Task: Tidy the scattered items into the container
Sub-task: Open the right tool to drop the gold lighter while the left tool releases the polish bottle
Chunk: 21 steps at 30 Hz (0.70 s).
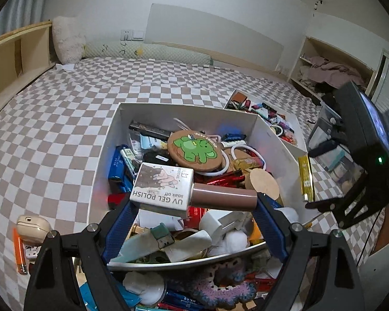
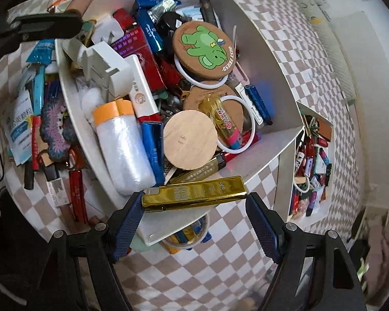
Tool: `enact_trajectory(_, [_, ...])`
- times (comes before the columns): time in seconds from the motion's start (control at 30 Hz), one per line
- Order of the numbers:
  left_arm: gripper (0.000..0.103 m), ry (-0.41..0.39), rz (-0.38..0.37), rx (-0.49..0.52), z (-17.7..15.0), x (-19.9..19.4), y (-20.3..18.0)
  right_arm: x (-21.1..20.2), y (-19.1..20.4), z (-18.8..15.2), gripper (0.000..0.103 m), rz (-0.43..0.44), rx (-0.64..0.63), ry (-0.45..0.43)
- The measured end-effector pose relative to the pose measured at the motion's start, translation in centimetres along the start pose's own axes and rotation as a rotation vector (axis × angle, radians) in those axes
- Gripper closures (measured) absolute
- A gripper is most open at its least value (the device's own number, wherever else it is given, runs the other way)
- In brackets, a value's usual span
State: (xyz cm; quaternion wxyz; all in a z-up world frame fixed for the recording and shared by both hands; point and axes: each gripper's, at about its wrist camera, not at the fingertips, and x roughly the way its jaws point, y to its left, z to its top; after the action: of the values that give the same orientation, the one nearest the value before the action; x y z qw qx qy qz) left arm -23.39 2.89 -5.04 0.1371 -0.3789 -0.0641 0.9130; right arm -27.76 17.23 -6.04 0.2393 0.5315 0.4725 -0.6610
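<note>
Two hand-held grippers, each gripping one item over the full white box (image 1: pixel 277 140) on the checkered bed (image 1: pixel 64 119).
Left hand-held gripper (image 1: pixel 194 202) clamps a gel polish bottle (image 1: pixel 184 191) end to end, long axis crosswise, cap right. Right hand-held gripper (image 2: pixel 194 199) pinches a gold lighter (image 2: pixel 194 193) lengthwise, also crosswise, over the box's near corner. Box crammed: two wooden discs, green elephant coaster (image 2: pixel 205 49). Loose clutter left of box, second tray (image 2: pixel 313 165) right.

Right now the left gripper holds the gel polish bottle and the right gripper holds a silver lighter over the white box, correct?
Nearly. The lighter in the right gripper is gold, not silver, as the right wrist view shows. The left gripper does hold the gel polish bottle over the white box.
</note>
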Motion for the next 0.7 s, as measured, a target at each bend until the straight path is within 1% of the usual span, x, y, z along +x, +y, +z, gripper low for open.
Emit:
enact_trajectory(0.13, [0.015, 0.013, -0.023, 0.002, 0.6, 0.7, 0.0, 0.8, -0.6, 0.5, 0.023, -0.010, -0.026, 0.047])
enact_trajectory(0.27, [0.015, 0.026, -0.057, -0.006, 1.7, 1.5, -0.1, 1.5, -0.6, 0.7, 0.023, 0.018, -0.051, 0.067])
enact_trajectory(0.37, [0.015, 0.033, -0.088, -0.011, 2.7, 2.2, -0.5, 1.6, -0.5, 0.6, 0.023, 0.038, -0.065, 0.054])
enact_trajectory(0.47, [0.015, 0.045, -0.099, -0.012, 3.6, 2.9, -0.9, 1.5, -0.8, 0.5, 0.023, 0.054, -0.048, 0.032])
enact_trajectory(0.7, [0.015, 0.128, -0.130, -0.024, 4.7, 5.7, -2.0, 0.0, -0.6, 0.0, 0.023, 0.101, -0.022, -0.046])
